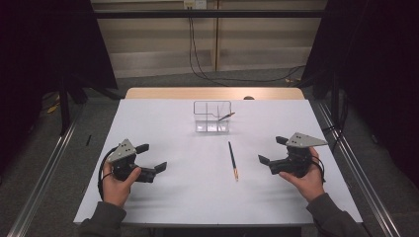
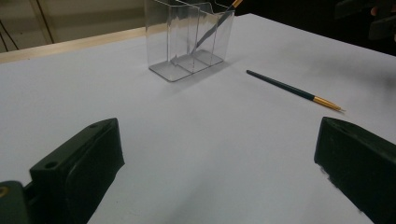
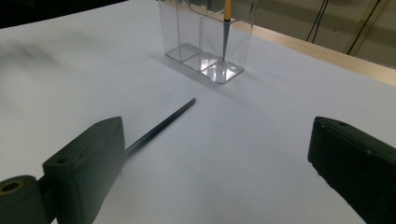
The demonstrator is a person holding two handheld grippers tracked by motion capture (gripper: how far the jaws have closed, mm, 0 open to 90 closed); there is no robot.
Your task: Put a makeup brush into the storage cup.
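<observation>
In the high view, the left gripper point(image 1: 150, 157) sits at lower left and the right gripper point(image 1: 270, 149) at lower right, both with jaws spread apart and holding nothing; a dark pen point(image 1: 232, 160) lies on the white table point(image 1: 163, 197) at centre, between them, and a clear organizer point(image 1: 212, 117) above it holds a second pen point(image 1: 225, 116). In the left gripper view, the loose pen point(image 2: 293, 90) lies at right, the organizer point(image 2: 189, 39) at top centre. In the right gripper view, the pen point(image 3: 161, 126) runs beside the left jaw.
</observation>
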